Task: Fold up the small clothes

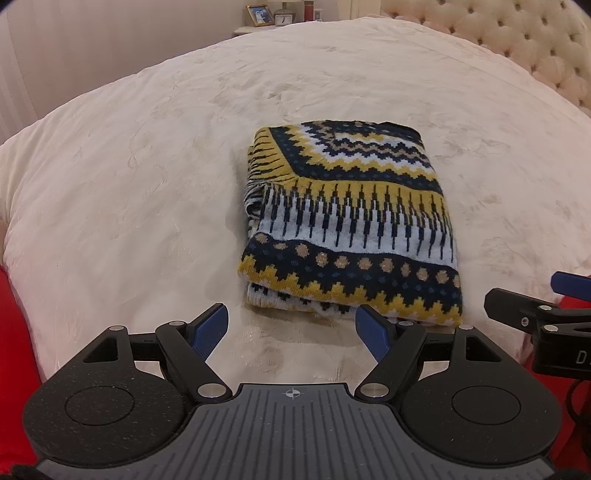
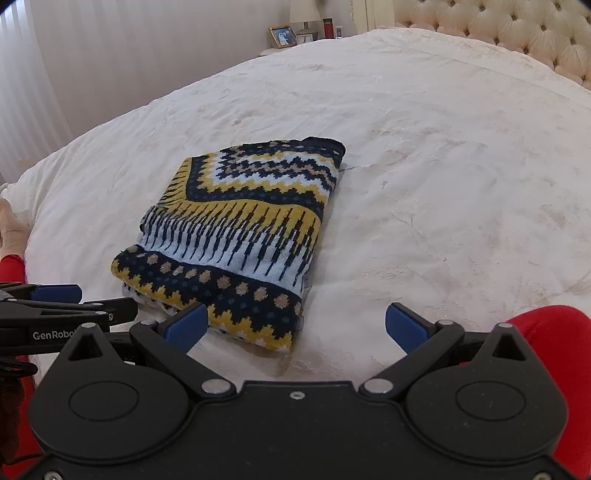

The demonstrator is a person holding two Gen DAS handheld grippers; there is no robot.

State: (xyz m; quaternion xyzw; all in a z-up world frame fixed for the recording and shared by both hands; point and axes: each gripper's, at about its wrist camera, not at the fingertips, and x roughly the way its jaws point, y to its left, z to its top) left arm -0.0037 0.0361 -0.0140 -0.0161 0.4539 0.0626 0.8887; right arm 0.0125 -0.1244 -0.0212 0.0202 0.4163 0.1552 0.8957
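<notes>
Folded knit sweater [image 1: 351, 221] lies flat on the white bedspread [image 1: 147, 184], roughly mid-bed, in a compact rectangle, several layers thick at the near edge. Pattern: navy, mustard-yellow and pale-blue zigzag bands, a row of tan dots on navy, long dark spikes on pale blue. Near edge shows stacked folds; left side looks a bit loose and bunched.

Left tongs [image 1: 291, 328] gaping wide, blue pads holding nothing, hovering just short of the sweater's near edge; right pad overlaps the near-right corner in view, contact unclear. Right tongs [image 2: 295, 326] likewise spread wide and empty, left pad against the sweater's near edge in view, touching or not I can't tell.

Left wrist view only: the right tongs' side at the right edge, sweater seen nearly square-on. Right wrist view only: a lamp [image 2: 304, 14] on the nightstand, the sweater's dark far corner, a hand [image 2: 11, 229] with red sleeve at the left edge, the left tongs from the side. Both views show the tufted headboard [image 2: 517, 33], picture frame [image 2: 282, 36] and red fabric at the frame edges.
</notes>
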